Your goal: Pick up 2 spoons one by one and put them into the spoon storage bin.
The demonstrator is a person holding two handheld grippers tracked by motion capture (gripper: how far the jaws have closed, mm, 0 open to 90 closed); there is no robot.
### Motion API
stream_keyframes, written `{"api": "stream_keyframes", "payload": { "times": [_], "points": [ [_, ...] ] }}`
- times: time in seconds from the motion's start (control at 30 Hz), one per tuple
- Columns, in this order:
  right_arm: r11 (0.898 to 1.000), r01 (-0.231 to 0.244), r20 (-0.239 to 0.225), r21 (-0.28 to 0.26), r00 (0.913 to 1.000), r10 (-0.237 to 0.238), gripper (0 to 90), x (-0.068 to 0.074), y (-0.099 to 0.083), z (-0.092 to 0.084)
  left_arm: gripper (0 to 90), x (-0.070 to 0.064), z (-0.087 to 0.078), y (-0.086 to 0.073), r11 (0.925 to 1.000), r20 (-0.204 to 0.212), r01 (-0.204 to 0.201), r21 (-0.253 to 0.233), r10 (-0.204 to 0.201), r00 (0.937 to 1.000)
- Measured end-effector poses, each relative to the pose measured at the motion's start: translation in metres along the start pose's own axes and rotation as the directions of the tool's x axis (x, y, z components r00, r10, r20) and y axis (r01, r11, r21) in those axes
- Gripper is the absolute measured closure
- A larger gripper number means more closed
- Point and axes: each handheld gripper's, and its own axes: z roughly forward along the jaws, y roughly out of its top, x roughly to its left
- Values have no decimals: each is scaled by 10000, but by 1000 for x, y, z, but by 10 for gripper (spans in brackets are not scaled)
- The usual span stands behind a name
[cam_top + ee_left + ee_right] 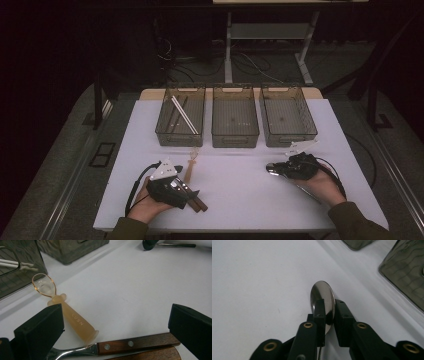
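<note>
Left bin [180, 121]: sticks [183, 114] inside.
Other bins [235, 122]: bare.
Right gripper [328, 315]: clamped on spoon [322, 295], near table's [240, 200] right side.
Left gripper [115, 325]: spread wide over knife handle [137, 343], beside amber spoon [72, 318].
Room: mid-table free.

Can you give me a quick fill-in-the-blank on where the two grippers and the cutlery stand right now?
1. The right gripper is shut on a metal ____.
2. The left gripper has its jaws ____.
3. The white sticks lie in the ____ of the three bins.
4. The utensil between the left jaws has a ____ handle.

Missing words: spoon; open; left; wooden
</note>
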Motion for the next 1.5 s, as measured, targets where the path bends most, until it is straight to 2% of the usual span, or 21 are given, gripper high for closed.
{"api": "stream_keyframes", "payload": {
  "times": [0.17,0.33,0.77,1.2,1.5],
  "points": [
    [9996,192,-273,185,9995,-187,861,4,1,0,0,0,0,0,10000,0,-23,0,23,10000],
    [9998,-25,-456,218,9990,35,872,2,1,0,0,0,0,0,10000,6,-48,-3,48,10000],
    [9998,-158,-528,134,9985,165,876,2,3,-1,0,0,0,-2,10000,179,-6,-3,6,9998],
    [9953,-513,-354,-820,9982,485,876,-1,18,-12,0,0,2,-1,10000,153,4,26,-4,9999],
    [9835,-801,-334,-1622,9966,757,876,-5,32,-18,0,0,2,-1,10000,174,-20,34,19,9998]
  ]
}}
